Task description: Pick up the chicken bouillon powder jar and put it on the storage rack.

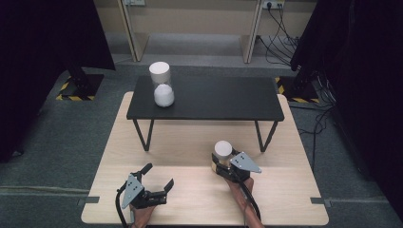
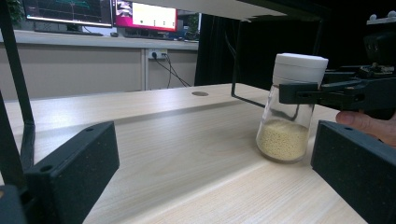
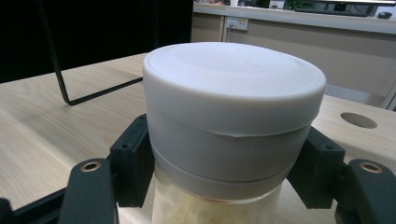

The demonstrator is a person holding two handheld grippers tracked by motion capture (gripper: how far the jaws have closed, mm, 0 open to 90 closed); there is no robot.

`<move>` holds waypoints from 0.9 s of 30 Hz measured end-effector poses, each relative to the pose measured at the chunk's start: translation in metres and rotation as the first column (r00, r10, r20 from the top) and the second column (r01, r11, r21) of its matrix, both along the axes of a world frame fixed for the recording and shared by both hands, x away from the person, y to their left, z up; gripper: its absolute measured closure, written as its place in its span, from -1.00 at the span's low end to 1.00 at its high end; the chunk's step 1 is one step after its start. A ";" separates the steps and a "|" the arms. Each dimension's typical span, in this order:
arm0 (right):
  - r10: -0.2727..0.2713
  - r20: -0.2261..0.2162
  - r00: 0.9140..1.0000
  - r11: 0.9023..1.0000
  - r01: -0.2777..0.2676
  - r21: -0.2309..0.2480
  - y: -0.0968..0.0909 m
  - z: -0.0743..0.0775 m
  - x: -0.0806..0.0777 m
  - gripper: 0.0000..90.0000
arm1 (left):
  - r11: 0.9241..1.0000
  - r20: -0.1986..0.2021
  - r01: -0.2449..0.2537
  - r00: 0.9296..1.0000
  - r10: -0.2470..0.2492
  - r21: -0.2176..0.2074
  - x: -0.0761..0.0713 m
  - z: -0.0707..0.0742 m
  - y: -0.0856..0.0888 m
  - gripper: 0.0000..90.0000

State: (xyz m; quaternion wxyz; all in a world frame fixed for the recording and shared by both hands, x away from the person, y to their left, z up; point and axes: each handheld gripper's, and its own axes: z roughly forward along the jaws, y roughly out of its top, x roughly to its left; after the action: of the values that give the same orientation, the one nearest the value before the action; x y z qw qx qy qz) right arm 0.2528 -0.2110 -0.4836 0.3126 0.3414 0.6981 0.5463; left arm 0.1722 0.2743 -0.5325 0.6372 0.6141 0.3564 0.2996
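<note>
we are clenching the right claw (image 1: 222,161) around the jar of yellow grains (image 1: 222,151), just under its white lid (image 3: 233,88), at lower centre-right of the high view, the jar standing on the bench (image 1: 190,142). we judge the high grip may be letting the glass tip or slip as we lift. the black shelf (image 1: 214,97) above it and its wire leg (image 1: 263,137) are standing close, so a rising lid could be knocking them. a jar of white powder (image 1: 162,85) is sitting on the shelf's upper left. our left claw (image 1: 159,175) is resting released at lower left.
</note>
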 end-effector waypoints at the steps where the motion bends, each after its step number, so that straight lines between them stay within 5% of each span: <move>1: 0.000 -0.002 1.000 1.000 0.000 0.004 0.000 0.000 0.000 -0.25 | 1.000 0.000 0.000 1.000 0.000 0.000 0.000 0.000 0.000 -0.99; 16: -0.010 -0.002 1.000 1.000 0.010 0.004 0.002 0.011 -0.005 -0.23 | 1.000 -0.006 0.004 1.000 -0.004 0.002 0.000 0.001 0.000 -1.00; 27: 0.029 0.017 0.999 0.999 -0.030 0.015 -0.011 0.042 -0.010 -0.23 | 1.000 -0.003 0.005 1.000 -0.005 -0.006 0.000 0.000 0.000 -1.00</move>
State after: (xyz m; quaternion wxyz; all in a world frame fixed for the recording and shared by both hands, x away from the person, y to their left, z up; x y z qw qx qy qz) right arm 0.2425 -0.2219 -0.4413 0.3078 0.3288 0.6960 0.5593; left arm 0.1725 0.2742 -0.5328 0.6394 0.6134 0.3567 0.2960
